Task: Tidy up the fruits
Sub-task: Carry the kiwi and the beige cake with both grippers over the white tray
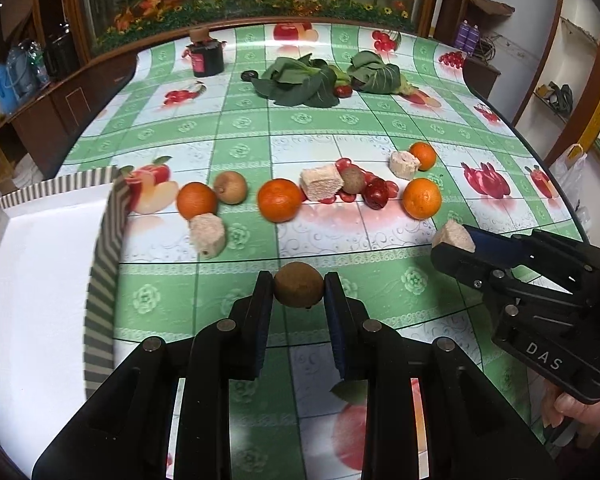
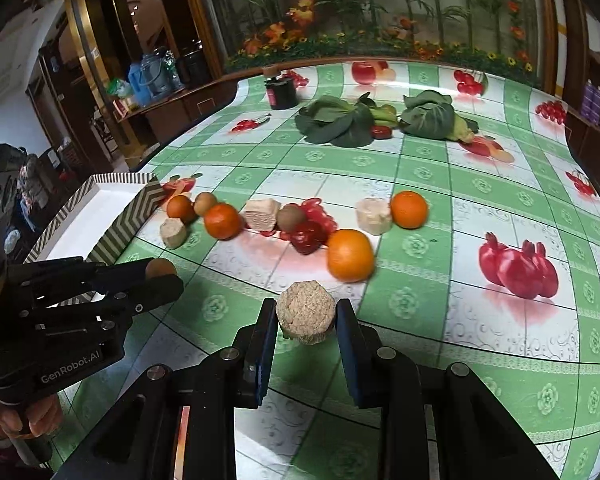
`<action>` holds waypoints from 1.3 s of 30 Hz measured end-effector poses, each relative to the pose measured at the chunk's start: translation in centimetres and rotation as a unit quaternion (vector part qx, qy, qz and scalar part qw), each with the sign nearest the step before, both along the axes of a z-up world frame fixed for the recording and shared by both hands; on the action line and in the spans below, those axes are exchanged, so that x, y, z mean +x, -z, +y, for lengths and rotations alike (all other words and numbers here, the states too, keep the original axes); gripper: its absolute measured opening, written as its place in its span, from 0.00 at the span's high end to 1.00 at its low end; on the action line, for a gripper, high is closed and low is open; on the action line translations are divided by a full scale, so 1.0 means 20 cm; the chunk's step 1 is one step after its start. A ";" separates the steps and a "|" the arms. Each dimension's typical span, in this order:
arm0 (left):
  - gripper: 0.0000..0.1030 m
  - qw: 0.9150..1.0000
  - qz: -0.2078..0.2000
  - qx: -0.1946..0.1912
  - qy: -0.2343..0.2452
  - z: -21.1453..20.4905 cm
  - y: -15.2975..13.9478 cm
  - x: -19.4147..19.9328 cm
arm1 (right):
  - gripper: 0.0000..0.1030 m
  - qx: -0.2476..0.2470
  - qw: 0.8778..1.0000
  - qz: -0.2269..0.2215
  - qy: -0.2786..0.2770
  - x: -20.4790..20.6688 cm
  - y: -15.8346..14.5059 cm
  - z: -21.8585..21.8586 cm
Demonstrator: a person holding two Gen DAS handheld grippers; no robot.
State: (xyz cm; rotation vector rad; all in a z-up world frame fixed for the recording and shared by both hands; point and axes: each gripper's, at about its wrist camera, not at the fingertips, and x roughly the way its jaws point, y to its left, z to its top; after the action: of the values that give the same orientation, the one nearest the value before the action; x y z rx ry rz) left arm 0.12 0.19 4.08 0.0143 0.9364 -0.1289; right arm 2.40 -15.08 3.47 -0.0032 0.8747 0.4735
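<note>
My left gripper (image 1: 299, 286) is shut on a small brown round fruit (image 1: 299, 290), held just above the green checked tablecloth; the right wrist view shows that same left gripper (image 2: 162, 274) at the left. My right gripper (image 2: 306, 314) is shut on a beige spongy chunk (image 2: 305, 312), which also shows in the left wrist view as the beige chunk (image 1: 454, 236). Oranges (image 1: 279, 200) (image 1: 422, 199) (image 1: 196, 201), brown fruits (image 1: 230, 187) (image 1: 353, 180), a red fruit (image 1: 376, 193) and more beige chunks (image 1: 322, 182) (image 1: 207, 235) lie in a row across the table.
A white box with a striped rim (image 1: 104, 248) stands at the left edge of the table. Leafy greens (image 1: 300, 80) (image 1: 374, 72) and a dark jar (image 1: 207, 54) sit at the far side. The table edge curves away on the right.
</note>
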 end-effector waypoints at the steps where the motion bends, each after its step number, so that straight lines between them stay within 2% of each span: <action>1: 0.76 1.000 -0.001 0.001 -0.002 0.01 0.00 -0.01 | 0.72 0.000 1.000 0.000 -0.001 0.00 0.00 0.01; 9: 0.76 1.000 -0.008 0.006 -0.013 0.09 -0.06 -0.04 | 0.72 0.000 1.000 0.001 -0.016 0.00 -0.02 0.11; 16: 0.76 0.999 -0.011 0.014 -0.035 0.23 -0.12 -0.05 | 0.72 0.002 0.999 -0.005 -0.038 0.01 -0.07 0.23; 30: 0.76 0.994 -0.006 0.038 -0.107 0.69 -0.18 -0.02 | 0.72 0.001 0.995 -0.010 -0.102 0.07 -0.14 0.61; 35: 0.75 0.990 0.007 0.029 -0.138 0.89 -0.16 0.04 | 0.72 0.003 0.991 -0.014 -0.135 0.10 -0.16 0.79; 39: 0.75 0.988 0.018 0.027 -0.152 0.97 -0.12 0.10 | 0.72 0.007 0.986 -0.014 -0.165 0.14 -0.17 0.96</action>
State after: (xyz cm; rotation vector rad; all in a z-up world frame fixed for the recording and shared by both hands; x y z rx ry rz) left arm 2.15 19.63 6.44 -0.0803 0.9679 0.1791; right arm 5.28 4.19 6.82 -0.1430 0.8469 0.7867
